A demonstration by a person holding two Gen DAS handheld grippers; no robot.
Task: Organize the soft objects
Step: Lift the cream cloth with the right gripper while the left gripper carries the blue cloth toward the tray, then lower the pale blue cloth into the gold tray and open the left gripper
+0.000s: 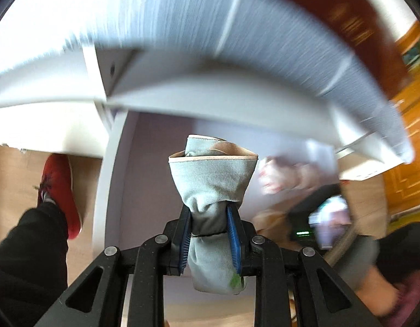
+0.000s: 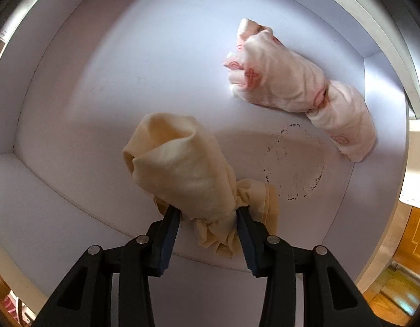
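Between the right tongs (image 2: 207,218), clamped narrow on its bunched waist, a cream sock bundle (image 2: 180,169) hangs over the pale drawer floor (image 2: 101,95); best to lower it till it touches, then open, leaving a gap to the pink-print bundle (image 2: 297,87) lying farther back nr the right wall. Left tongs (image 1: 210,234) are likewise pinched tight on a grey-blue bundle (image 1: 212,179) w/ a peach cuff, held above the drawer's front w/ the white cabinet (image 1: 182,87) blurred beyond, so I'd keep that one clear & place it beside the cream one afterwards.
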